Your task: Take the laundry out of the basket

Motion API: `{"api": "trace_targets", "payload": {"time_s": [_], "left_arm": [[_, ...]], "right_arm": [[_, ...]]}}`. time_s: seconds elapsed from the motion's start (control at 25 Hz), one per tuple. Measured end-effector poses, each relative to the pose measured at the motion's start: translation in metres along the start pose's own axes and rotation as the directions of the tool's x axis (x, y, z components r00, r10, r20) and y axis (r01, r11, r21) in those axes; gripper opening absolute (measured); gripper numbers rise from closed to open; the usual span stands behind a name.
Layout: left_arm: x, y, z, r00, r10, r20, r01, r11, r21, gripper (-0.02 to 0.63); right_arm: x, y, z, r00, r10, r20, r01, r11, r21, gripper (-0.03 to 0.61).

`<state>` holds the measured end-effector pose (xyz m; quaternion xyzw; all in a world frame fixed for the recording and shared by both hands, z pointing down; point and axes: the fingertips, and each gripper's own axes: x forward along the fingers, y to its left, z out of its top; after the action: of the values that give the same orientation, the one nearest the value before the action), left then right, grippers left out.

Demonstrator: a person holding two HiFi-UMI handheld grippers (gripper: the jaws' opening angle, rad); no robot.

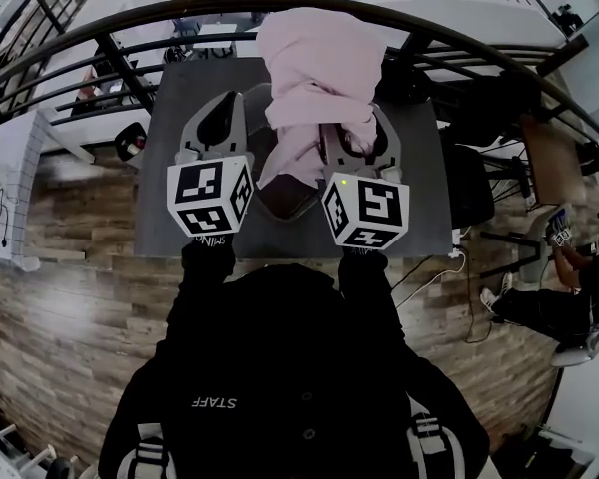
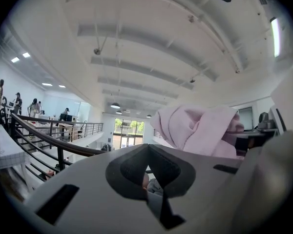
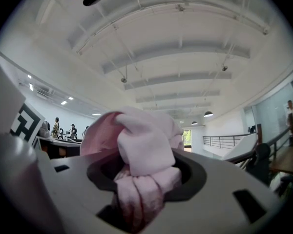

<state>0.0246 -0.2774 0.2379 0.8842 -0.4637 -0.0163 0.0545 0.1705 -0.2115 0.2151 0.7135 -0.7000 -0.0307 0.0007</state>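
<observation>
A pale pink garment (image 1: 314, 78) hangs bunched in the air over a grey table (image 1: 180, 98). My right gripper (image 1: 351, 138) is shut on it. In the right gripper view the cloth (image 3: 141, 145) is wadded between the jaws of the right gripper (image 3: 136, 179) and bulges out above them. My left gripper (image 1: 218, 118) is held beside it to the left, apart from the cloth, with its jaws together. The left gripper view shows the left gripper (image 2: 149, 179) pointing up toward the ceiling, with the pink garment (image 2: 200, 128) to its right. A dark round basket (image 1: 285, 206) sits below the garment, mostly hidden.
A curved black railing (image 1: 100, 28) runs behind the table. A dark chair (image 1: 469, 183) and cables stand at the table's right side. A seated person (image 1: 579, 287) is at the far right. The floor is wood plank (image 1: 70, 297).
</observation>
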Motion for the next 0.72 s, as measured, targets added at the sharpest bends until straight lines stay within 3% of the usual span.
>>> {"api": "trace_targets", "payload": {"time_s": [0.72], "left_arm": [[-0.0020, 0.0001, -0.0002, 1.000, 0.008, 0.000, -0.008, 1.000, 0.017, 0.000]], "right_arm": [[-0.0015, 0.0041, 0.0019, 1.000, -0.007, 0.012, 0.008, 1.000, -0.016, 0.224]]}}
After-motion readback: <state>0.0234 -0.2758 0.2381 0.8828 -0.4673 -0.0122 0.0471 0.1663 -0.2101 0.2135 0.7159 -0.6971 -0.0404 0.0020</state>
